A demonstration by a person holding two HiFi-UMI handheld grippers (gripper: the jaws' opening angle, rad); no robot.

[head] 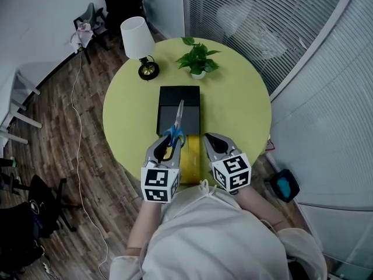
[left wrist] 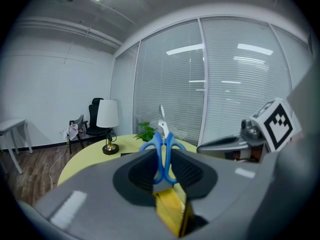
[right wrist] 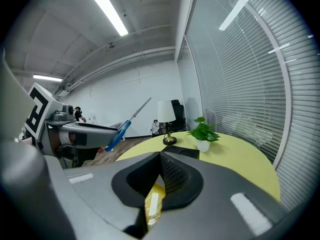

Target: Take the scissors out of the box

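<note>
Head view, centre: our left tool is clamped on the blue handles of the steel-bladed scissors, held over the near end of the shallow black rectangular box on the round yellow-green bench. Just to its right, our right tool has its jaws together on nothing.

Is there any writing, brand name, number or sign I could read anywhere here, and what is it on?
No readable text anywhere.
The cubes on the left gripper and right gripper: black-and-white square patterns, not letters.
The scissors, yellow box and black box: no print visible.
</note>
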